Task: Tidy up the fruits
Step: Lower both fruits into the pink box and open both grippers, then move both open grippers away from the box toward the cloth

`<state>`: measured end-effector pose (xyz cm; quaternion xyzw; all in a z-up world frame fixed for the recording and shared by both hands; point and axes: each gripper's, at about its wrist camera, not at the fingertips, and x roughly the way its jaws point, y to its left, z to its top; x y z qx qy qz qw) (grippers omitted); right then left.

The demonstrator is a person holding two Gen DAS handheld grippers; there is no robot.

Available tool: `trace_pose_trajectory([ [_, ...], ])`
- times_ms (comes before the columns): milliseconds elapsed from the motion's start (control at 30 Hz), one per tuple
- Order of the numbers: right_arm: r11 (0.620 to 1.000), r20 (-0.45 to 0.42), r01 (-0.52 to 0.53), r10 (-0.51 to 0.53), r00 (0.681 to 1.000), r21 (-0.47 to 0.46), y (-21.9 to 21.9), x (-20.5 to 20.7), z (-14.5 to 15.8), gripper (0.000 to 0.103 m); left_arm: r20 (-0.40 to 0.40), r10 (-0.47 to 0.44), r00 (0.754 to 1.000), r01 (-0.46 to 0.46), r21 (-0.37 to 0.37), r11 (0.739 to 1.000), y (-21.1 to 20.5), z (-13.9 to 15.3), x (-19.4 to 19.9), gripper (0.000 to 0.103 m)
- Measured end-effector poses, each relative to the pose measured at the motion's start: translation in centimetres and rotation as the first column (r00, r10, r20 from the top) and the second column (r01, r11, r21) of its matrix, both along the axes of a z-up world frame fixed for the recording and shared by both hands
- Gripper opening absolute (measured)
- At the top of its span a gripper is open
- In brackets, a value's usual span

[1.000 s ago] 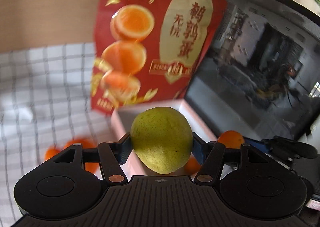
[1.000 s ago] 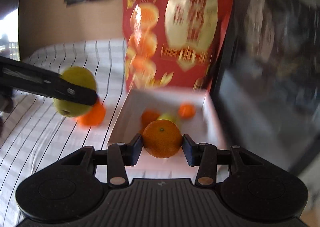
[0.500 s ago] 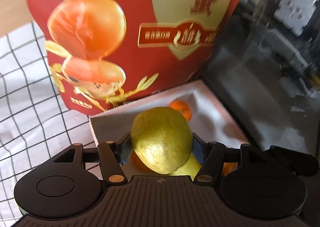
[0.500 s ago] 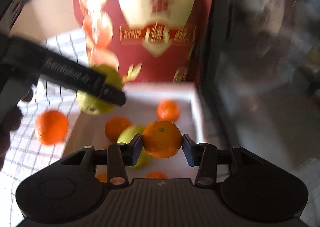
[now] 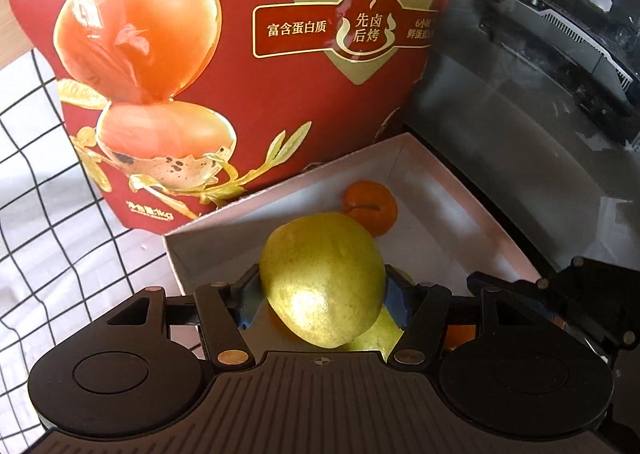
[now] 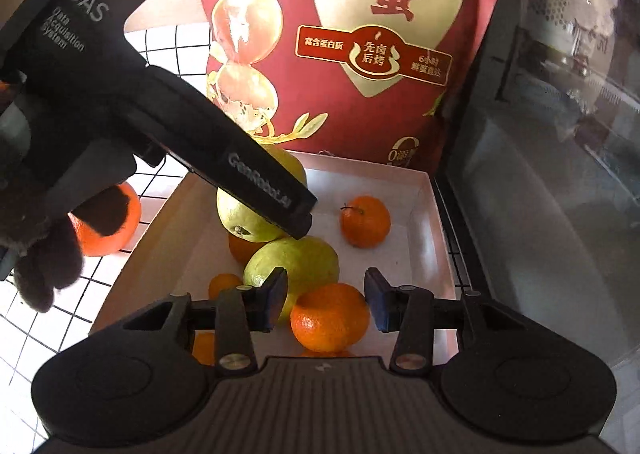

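While the left claw point(image 5: 322, 296) is clamping a green pear point(image 5: 322, 280) just above the white box point(image 5: 412, 158), the right claw point(image 6: 326, 300) is standing apart, its pads seemingly clear of the orange point(image 6: 330, 318) lying in the box. Next, the left claw needs opening over a free spot among the fruit.

The white box point(image 6: 424, 214) lies open-topped right under both claws. Beyond them the tall red bag point(image 6: 360, 54) stands against the box's far wall, blocking any way forward. To the right claw's point(image 6: 326, 300) right a dark glass panel point(image 6: 540, 194) runs along the box, closing that side. The left claw point(image 5: 322, 286), shut on a pear point(image 5: 322, 278), crosses above the box's left half. Bare box floor shows only toward the far right corner, around one mandarin point(image 6: 365, 220); fruit crowds the rest. The checked cloth point(image 6: 160, 182) left of the box is mostly open.
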<state>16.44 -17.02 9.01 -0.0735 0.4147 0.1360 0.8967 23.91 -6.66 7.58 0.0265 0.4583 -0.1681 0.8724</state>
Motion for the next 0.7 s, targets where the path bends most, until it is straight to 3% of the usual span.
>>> trace_pose_trajectory([
  [67, 1.000, -0.014, 0.005, -0.005, 1.000, 0.003, -0.1, 0.3, 0.0, 0.048, -0.002, 0.010, 1.000, -0.011, -0.025, 1.000, 0.6, 0.1, -0.4, 0.067],
  [133, 1.000, -0.035, 0.018, -0.017, 0.999, 0.023, -0.5, 0.3, 0.0, 0.061, -0.008, 0.023, 1.000, -0.023, -0.058, 0.998, 1.2, 0.1, -0.8, 0.067],
  [167, 0.999, -0.042, 0.030, -0.028, 0.999, 0.041, -0.8, 0.0, 0.3, 0.063, -0.004, 0.031, 1.000, -0.031, -0.074, 0.997, 1.6, 0.2, -1.2, 0.067],
  [333, 0.992, -0.026, 0.057, -0.055, 0.998, 0.113, -1.1, -0.4, 0.8, 0.064, 0.092, 0.084, 0.992, -0.069, -0.162, 0.984, 3.9, 2.1, -4.4, 0.065],
  [500, 0.984, 0.006, 0.102, -0.104, 0.995, 0.145, -1.4, -1.5, 1.6, 0.064, 0.178, 0.194, 0.965, -0.145, -0.253, 0.957, 7.6, 4.2, -8.6, 0.065],
  [700, 0.988, 0.037, 0.099, -0.104, 0.994, 0.122, 0.0, -5.8, 2.3, 0.064, 0.117, 0.353, 0.928, -0.312, -0.270, 0.911, 13.3, 2.6, -13.8, 0.065],
])
